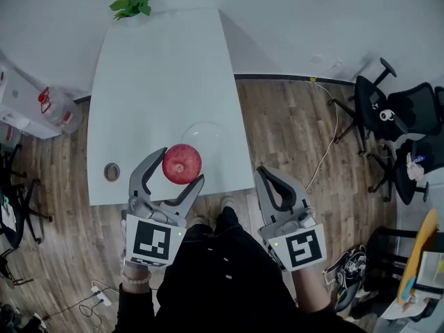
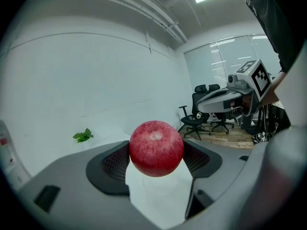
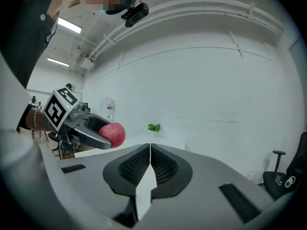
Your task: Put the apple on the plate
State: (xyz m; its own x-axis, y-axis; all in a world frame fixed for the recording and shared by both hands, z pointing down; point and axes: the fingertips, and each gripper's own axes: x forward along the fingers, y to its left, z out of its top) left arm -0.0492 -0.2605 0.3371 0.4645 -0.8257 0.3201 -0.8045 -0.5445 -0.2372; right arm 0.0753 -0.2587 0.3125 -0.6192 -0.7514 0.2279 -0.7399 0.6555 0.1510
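Note:
A red apple (image 1: 182,164) sits clamped between the jaws of my left gripper (image 1: 173,170), held above the near part of the white table (image 1: 159,68). In the left gripper view the apple (image 2: 156,148) fills the gap between the dark pads. A clear glass plate (image 1: 202,134), faint against the tabletop, lies just beyond the apple. My right gripper (image 1: 272,184) hovers off the table's near right corner, over the floor, jaws pressed together with nothing in them. The right gripper view shows the apple (image 3: 113,133) at the left.
A green leafy sprig (image 1: 131,5) lies at the table's far edge. A round grommet (image 1: 112,172) is set in the table's near left corner. Black office chairs (image 1: 388,116) stand at the right on the wooden floor; a white cabinet (image 1: 28,103) stands left.

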